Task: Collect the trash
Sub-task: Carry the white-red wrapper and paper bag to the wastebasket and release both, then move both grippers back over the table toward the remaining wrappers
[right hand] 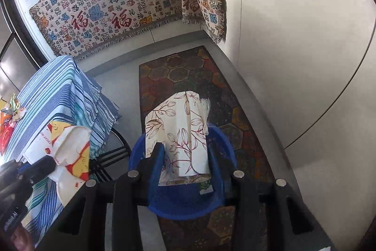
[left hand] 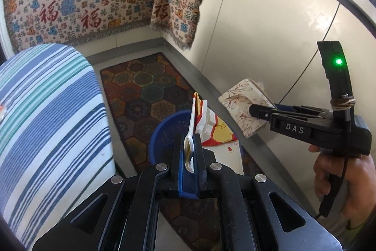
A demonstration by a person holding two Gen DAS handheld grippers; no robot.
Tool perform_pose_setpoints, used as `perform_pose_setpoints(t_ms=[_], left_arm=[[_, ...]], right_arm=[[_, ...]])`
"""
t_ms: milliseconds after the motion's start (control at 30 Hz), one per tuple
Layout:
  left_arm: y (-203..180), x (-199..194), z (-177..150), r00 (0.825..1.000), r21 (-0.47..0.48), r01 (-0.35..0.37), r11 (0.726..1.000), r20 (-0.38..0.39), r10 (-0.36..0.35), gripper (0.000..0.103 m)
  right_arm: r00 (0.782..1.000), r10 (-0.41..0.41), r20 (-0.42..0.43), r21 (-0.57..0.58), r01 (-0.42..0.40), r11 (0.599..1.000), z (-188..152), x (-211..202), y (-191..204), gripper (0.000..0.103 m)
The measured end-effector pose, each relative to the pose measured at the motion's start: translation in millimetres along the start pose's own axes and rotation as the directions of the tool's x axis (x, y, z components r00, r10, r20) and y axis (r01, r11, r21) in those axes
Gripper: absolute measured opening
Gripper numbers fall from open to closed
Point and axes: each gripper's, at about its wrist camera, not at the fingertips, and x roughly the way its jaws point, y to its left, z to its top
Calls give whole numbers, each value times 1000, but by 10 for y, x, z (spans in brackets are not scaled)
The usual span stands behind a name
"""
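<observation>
- Blue plastic is the target: a round blue basin [right hand: 185, 199] sits on a patterned floor mat [right hand: 188, 72], between a table under a striped cloth [left hand: 47, 109] and a pale wall [left hand: 270, 27].
- Right gripper [right hand: 185, 157] is clamped on a floral tissue pack [right hand: 178, 133]; its fingers press the pack's two sides, and the pack's long axis runs straight out along the fingers, away from the camera.
- In the right wrist view the pack hangs directly over the basin, the rim showing on either side of it and the hollow below. A release from here would, I judge, drop it inside.
- Left gripper [left hand: 189, 149] is fully closed, pinching the thin edge of a white, red and yellow paper wrapper [left hand: 206, 124], which sticks up and forward from the jaws.
- In the left wrist view the basin [left hand: 164, 131] lies just ahead of and below the left fingertips, so the wrapper hangs near the rim's nearer side rather than clearly over the middle; the right wrist view shows that wrapper [right hand: 68, 152] off to the basin's left, in front of the striped cloth.
- Of the two, the right hand [left hand: 338, 171] is better placed for the drop. The left seems to need to carry on towards the basin's centre before letting go.
- Risk: the light wrapper could flutter past the rim or cling to the pads.
</observation>
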Motion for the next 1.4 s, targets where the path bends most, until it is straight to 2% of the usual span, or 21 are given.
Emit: perform_pose_setpoints(t_ms=[433, 533, 567, 600, 633, 667, 767, 933, 967, 1033, 1100, 1233, 1333, 1400], left_arm=[[-69, 376, -19, 999, -5, 7, 1000, -42, -7, 5], [-115, 497, -11, 999, 8, 20, 1000, -48, -20, 8], [-136, 564, -17, 998, 18, 24, 1000, -56, -23, 11], [-151, 640, -28, 997, 28, 26, 999, -69, -24, 30], [-157, 737, -47, 996, 33, 26, 999, -86, -23, 45], [-153, 800, -64, 996, 30, 21, 999, -89, -18, 65], [-103, 833, -86, 995, 2, 10, 1000, -99, -10, 66], [-92, 311, -90, 999, -38, 28, 999, -30, -29, 68], [-96, 134, -97, 999, -41, 42, 998, -14, -43, 70], [-94, -192, -116, 999, -34, 35, 999, 20, -34, 77], [-41, -533, -190, 999, -26, 11, 1000, 50, -9, 85], [303, -1004, -484, 995, -38, -88, 995, 48, 90, 89], [713, -1148, -807, 980, -78, -199, 977, 3, 200, 89], [1026, -1220, -1003, 961, -120, -277, 953, -40, 274, 89]], right_arm=[[1000, -19, 12, 31, 19, 999, 136, 90, -83, 40], [999, -20, 31, 52, 18, 998, 150, 98, -113, 46], [999, -14, 42, 64, 11, 998, 159, 97, -133, 51], [999, -11, 50, 77, 8, 997, 165, 97, -152, 64], [998, -14, 60, 90, 9, 996, 173, 82, -178, 67], [997, -22, 72, 104, 14, 995, 183, 54, -202, 67], [990, -65, 126, 119, 50, 992, 207, -84, -211, 67], [974, -99, 204, 89, 82, 993, 306, -288, -78, 67], [973, -96, 212, 79, 81, 994, 333, -314, -35, 67], [970, -83, 227, 50, 74, 996, 373, -351, 108, 77], [969, -65, 238, 14, 63, 998, 401, -380, 286, 78], [969, -10, 247, -115, 39, 993, 321, -386, 846, 78], [972, 45, 231, -254, 15, 967, 137, -363, 1401, 78], [975, 92, 201, -341, -18, 940, -45, -365, 1766, 78]])
